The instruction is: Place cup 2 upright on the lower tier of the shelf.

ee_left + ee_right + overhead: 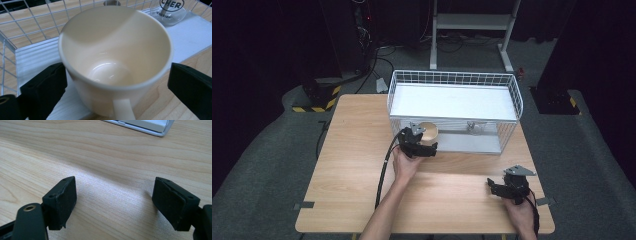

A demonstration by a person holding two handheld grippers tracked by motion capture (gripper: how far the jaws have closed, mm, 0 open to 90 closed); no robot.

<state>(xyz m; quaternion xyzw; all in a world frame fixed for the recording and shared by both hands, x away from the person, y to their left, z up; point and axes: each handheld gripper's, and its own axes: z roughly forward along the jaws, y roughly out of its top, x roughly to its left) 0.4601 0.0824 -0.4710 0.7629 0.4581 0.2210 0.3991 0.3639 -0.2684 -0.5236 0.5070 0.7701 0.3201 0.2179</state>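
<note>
The cream mug (115, 62) is seen at the open front edge of the white wire basket (512, 90), centre of the high view, set on its white floor panel beside the wooden worktop (357, 165). The left tool (424, 145) is held open around it; a gap is visible at each pad, so no grip is judged. Placement appears done, withdrawal left. The right tool (113, 202) is rested open and empty, lower right. Mug: glossy, smooth, round, flat handle. Basket: thin wire grid.

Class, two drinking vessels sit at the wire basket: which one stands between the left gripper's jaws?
The cream mug, opaque with a handle, stands between the left gripper. The clear printed glass stands farther back.
</note>
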